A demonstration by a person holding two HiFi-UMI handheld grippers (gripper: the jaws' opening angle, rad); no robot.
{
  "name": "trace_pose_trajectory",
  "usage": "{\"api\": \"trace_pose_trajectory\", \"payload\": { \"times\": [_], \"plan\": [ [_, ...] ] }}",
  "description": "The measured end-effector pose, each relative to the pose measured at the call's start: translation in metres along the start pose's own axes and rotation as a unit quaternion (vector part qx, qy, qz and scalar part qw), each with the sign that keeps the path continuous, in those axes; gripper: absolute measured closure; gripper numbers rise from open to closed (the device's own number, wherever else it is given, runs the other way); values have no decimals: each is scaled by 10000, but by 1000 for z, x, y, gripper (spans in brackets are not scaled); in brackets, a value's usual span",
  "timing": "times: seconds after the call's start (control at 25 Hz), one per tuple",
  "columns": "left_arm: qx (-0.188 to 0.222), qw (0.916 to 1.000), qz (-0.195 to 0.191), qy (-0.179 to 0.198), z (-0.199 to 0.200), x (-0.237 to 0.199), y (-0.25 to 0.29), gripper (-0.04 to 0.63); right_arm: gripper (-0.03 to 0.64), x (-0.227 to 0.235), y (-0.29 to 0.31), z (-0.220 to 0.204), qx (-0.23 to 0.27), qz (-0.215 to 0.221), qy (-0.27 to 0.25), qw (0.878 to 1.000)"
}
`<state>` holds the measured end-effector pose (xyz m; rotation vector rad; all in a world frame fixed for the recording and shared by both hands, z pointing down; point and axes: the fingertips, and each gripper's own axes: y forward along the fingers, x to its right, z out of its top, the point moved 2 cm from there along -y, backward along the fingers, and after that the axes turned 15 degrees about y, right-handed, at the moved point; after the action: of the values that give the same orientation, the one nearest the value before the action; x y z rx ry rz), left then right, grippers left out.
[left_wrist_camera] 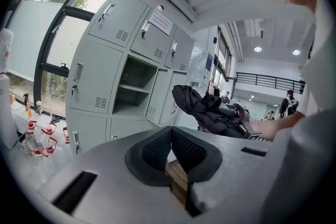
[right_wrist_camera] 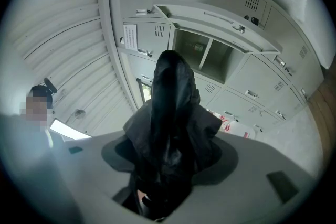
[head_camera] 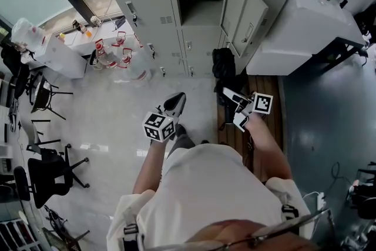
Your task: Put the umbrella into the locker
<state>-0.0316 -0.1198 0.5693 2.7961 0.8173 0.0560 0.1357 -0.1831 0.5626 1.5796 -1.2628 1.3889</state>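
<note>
My right gripper (head_camera: 231, 97) is shut on a folded black umbrella (head_camera: 223, 72), which points towards the grey lockers. In the right gripper view the umbrella (right_wrist_camera: 170, 107) stands up between the jaws of the right gripper (right_wrist_camera: 170, 162) and hides their tips. Beyond it is the open locker (right_wrist_camera: 205, 55). That open locker (head_camera: 200, 3) has a shelf inside, and its door (head_camera: 244, 12) is swung out to the right. My left gripper (head_camera: 175, 104) is shut with nothing in it, left of the umbrella. In its own view the left gripper (left_wrist_camera: 170, 148) has its pads pressed together, and the umbrella (left_wrist_camera: 207, 110) shows at the right.
Several red-capped bottles (head_camera: 117, 56) stand on the floor at the lockers' left foot. A white cabinet (head_camera: 305, 26) stands right of the open door. Office chairs (head_camera: 47, 167) are at the left. A wooden floor strip (head_camera: 264, 82) runs under the right gripper.
</note>
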Motion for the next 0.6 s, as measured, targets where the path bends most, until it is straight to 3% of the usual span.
{"api": "trace_pose_trajectory", "payload": {
  "times": [0.6],
  "plan": [
    [20,9986,-520,-44,11,-105,80,592,350,32,80,73,271,-413,-151,9987]
  ]
}}
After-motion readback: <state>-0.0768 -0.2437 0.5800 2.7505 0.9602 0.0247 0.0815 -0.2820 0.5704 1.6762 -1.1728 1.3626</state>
